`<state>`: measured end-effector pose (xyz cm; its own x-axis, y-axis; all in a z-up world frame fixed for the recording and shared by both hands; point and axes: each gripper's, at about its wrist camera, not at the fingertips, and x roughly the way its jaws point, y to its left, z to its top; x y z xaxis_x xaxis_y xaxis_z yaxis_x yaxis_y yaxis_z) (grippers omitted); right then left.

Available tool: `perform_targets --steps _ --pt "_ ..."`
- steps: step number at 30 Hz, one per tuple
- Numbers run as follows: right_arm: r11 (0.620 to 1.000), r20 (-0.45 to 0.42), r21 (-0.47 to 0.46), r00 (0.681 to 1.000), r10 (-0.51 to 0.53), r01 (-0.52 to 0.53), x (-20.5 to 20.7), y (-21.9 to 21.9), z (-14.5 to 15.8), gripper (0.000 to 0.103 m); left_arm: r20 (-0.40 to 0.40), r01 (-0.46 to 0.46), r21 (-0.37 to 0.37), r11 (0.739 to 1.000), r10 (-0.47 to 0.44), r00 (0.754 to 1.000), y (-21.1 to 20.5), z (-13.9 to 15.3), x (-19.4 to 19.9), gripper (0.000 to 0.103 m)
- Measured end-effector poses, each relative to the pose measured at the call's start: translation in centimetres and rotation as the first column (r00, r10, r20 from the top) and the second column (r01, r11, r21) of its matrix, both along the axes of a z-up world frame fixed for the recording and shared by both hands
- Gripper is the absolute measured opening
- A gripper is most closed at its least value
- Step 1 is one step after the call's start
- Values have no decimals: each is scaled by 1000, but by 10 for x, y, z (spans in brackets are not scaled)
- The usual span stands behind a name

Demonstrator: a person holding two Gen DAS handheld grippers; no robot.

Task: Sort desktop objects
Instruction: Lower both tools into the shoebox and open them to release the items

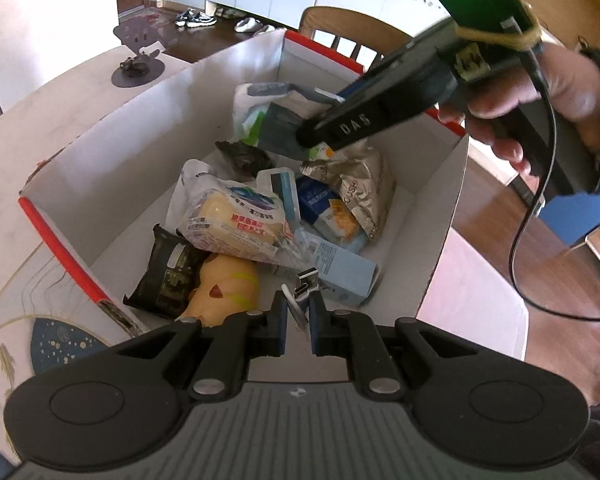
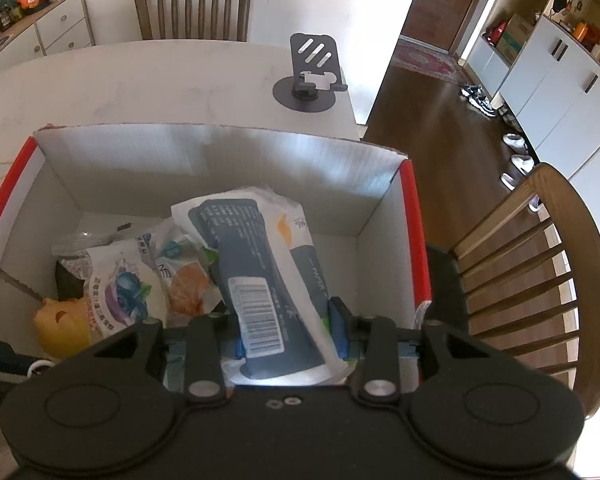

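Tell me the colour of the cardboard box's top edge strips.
Red strips on the white cardboard box, clearest in the right wrist view.

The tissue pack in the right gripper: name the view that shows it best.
Right wrist view. The tissue pack fills the centre, barcode and dark label facing the lens, clamped between the right gripper pads above the box. The left wrist view shows only its far part, the rest hidden behind that gripper.
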<state>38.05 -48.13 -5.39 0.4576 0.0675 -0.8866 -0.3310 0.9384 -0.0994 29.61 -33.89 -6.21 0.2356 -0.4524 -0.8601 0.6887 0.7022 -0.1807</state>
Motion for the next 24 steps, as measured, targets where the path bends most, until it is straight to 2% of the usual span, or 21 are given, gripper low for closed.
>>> perform_targets --steps 4,11,20,21,22,24 --pt "1000 -4 5 1000 -3 3 3 0 -2 38 -9 18 24 1000 -18 1000 -7 -6 3 10" --pt "1000 -3 28 1000 2 -2 2 -2 -2 43 -37 17 18 1000 -16 999 -12 -8 9 10" --pt "998 0 58 1000 3 -3 -9 -9 5 49 -33 8 3 1000 -8 999 -10 -7 7 10" --pt "998 1 56 1000 3 -3 -9 -9 5 53 -32 7 4 1000 -7 999 -10 -6 7 11" --pt "998 6 57 1000 4 -4 -10 -9 7 63 -28 5 5 1000 -4 1000 -9 -5 6 11" --pt "998 24 65 1000 0 -2 -13 -11 11 64 -22 -2 4 1000 2 1000 -8 -4 5 12"
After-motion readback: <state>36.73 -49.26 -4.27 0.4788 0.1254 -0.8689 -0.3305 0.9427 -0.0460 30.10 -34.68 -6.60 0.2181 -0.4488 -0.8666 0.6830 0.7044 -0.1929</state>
